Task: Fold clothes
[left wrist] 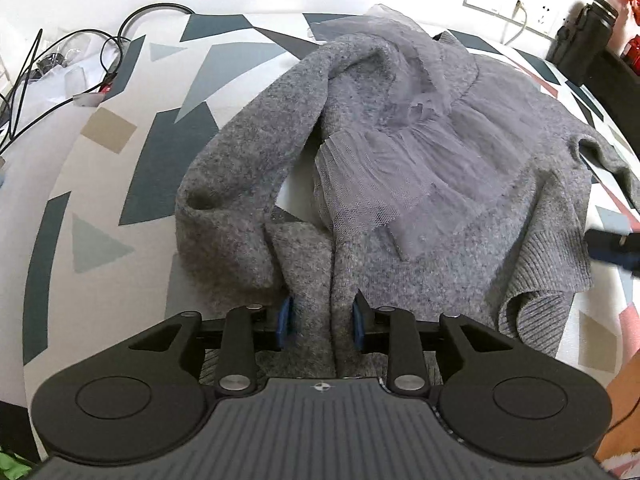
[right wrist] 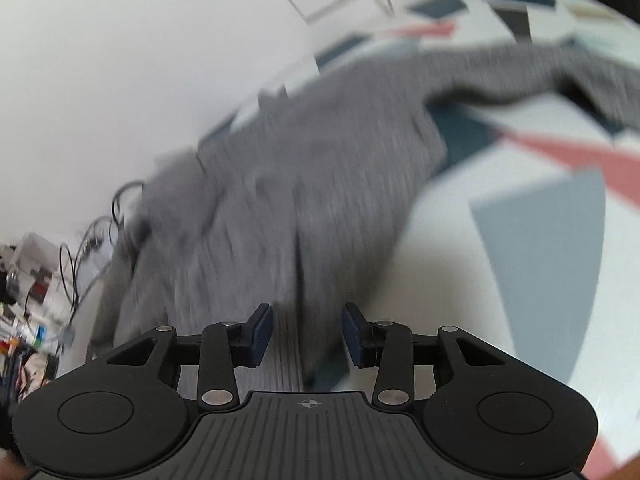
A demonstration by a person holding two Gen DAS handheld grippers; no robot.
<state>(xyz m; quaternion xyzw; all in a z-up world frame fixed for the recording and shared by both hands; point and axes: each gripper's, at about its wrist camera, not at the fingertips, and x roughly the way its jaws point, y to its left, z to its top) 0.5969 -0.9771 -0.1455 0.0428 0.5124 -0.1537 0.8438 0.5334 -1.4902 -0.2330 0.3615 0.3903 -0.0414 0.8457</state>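
cables (left wrist: 60, 68), far left of patterned table (left wrist: 120, 184). grey knit sweater (left wrist: 280, 160) with tulle trim, heaped mid-table: soft, floppy, light; best taken at ribbed hem. left gripper (left wrist: 322, 320) and right gripper (right wrist: 306, 334): fingers narrowly parted astride knit folds, not pinching.

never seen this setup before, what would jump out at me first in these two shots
The crumpled grey knitted sweater with a sheer lilac tulle frill across its middle fills the left wrist view, heaped on a white cloth with teal, grey and pink geometric shapes. The left gripper straddles a ridge of the knit at its near edge. In the blurred right wrist view, the right gripper has knit between its blue pads.
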